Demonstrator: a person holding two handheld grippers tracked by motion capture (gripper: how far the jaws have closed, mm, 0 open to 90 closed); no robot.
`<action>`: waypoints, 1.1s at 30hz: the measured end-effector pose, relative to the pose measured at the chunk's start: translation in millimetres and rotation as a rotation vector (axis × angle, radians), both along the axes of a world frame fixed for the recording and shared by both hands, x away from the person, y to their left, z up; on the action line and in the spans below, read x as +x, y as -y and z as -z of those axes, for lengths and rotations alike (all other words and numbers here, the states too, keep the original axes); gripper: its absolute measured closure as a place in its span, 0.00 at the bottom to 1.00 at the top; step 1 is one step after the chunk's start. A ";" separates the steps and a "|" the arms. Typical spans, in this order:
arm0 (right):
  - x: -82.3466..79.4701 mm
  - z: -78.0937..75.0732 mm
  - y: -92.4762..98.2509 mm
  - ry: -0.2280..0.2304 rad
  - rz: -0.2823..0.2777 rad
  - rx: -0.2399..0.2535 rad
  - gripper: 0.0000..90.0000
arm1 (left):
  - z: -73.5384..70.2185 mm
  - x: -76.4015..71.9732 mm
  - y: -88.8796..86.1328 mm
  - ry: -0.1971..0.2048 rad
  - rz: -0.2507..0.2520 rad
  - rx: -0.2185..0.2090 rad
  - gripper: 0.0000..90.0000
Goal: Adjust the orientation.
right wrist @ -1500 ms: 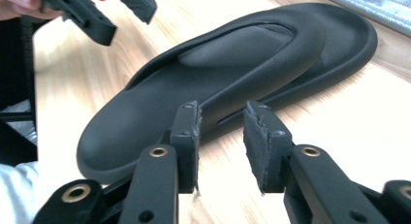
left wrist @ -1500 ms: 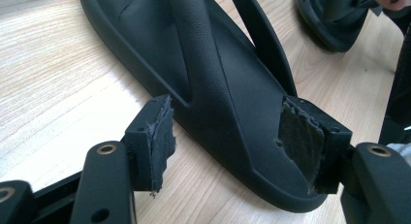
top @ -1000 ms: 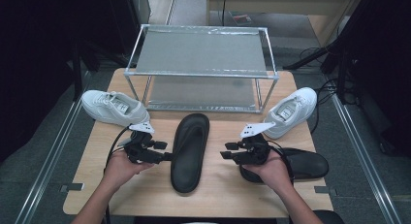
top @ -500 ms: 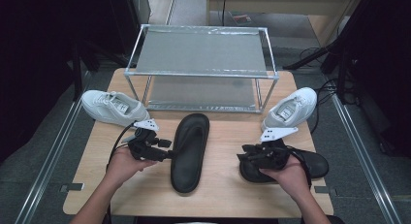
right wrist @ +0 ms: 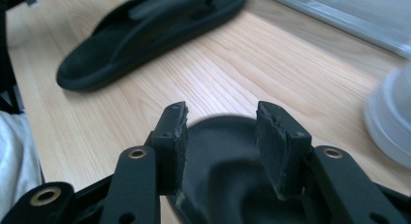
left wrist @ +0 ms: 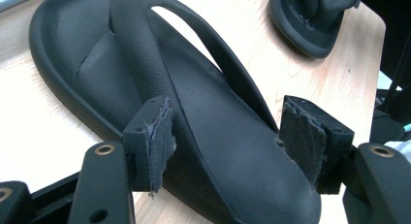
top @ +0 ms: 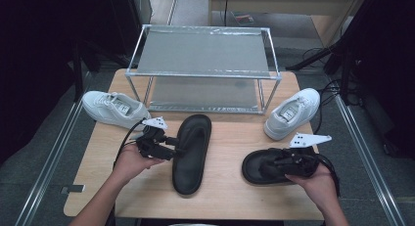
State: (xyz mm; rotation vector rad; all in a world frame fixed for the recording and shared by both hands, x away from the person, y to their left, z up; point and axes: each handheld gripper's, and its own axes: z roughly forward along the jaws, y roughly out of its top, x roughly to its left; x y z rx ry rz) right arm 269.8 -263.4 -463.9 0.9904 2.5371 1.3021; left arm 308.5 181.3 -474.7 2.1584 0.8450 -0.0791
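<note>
Likely the right gripper (top: 286, 163), jaws apart above the right black sandal (top: 264, 166) near the table's near-right edge, could close beside the strap and miss, while the left gripper (top: 177, 145), jaws spread astride the centre sandal (top: 191, 152), could nudge it askew.

Matt black foam-like sandal (left wrist: 203, 151), finely pebbled, lies between the left gripper's (left wrist: 232, 136) worn, ragged rubber pads. Beneath the right gripper (right wrist: 220, 136), another sandal (right wrist: 228, 185) looks smooth and matt. Table (right wrist: 271, 73): pale grained wood.
</note>
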 end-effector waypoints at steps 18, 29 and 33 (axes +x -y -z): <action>-13.8 23.6 33.8 -0.070 -0.031 -0.073 0.61 | -1.2 8.4 3.2 0.020 0.015 0.003 0.41; -5.8 36.4 21.7 -0.107 -0.108 -0.144 0.69 | -1.1 6.6 1.0 0.018 0.012 0.005 0.42; -4.3 36.0 20.4 -0.111 -0.125 -0.133 0.76 | -0.8 6.5 0.5 0.021 0.009 0.010 0.42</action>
